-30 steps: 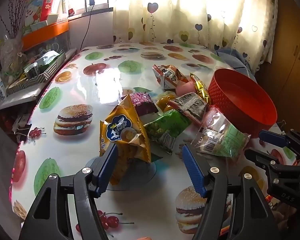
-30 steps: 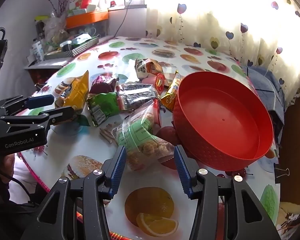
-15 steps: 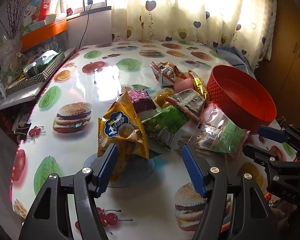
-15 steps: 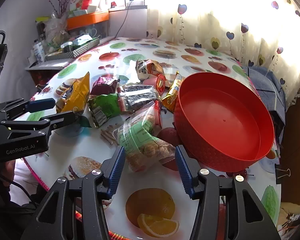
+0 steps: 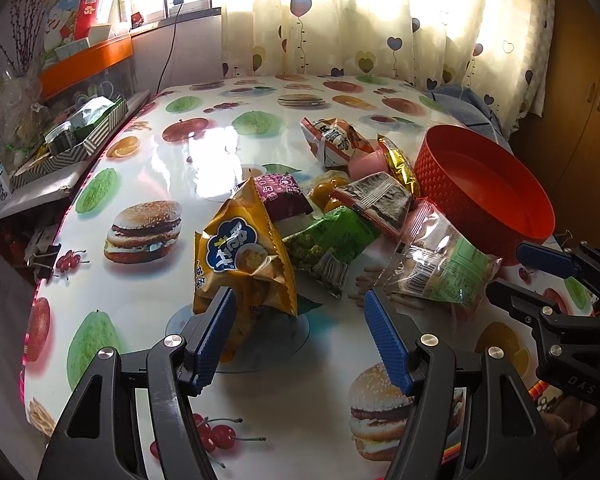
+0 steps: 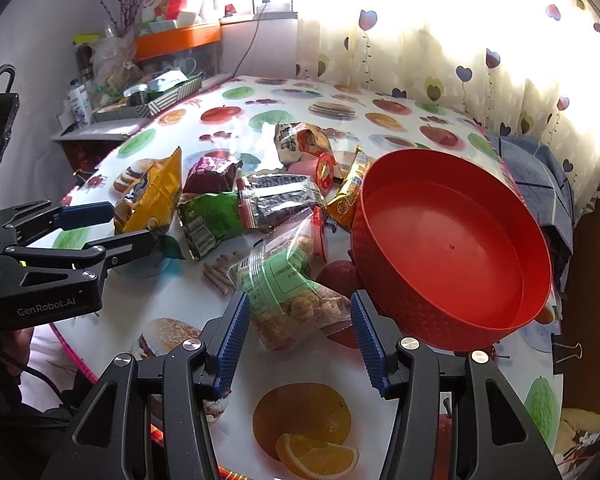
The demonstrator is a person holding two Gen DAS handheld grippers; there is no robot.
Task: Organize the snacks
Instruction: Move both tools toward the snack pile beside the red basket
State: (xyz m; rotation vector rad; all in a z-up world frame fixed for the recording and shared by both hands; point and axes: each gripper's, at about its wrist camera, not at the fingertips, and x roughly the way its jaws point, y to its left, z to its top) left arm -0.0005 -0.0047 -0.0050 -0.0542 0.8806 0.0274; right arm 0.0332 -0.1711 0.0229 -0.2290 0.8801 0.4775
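Clearly the snacks lie in one heap on the table (image 5: 148, 312), just beside the empty red basket (image 6: 452, 240) that should receive them. The right gripper (image 6: 296, 320) has just been opening, its fingers wide around the clear cookie bag (image 6: 292, 292) without pressing it. The left gripper (image 5: 296, 320) is wide too, by the yellow chip bag (image 5: 244, 256) (whether touching, I cannot tell). Some packets are half buried.

My right gripper (image 6: 296, 320) jaws have just been opening a little wider around the clear cookie bag (image 6: 290, 292) (pads not pressing it).
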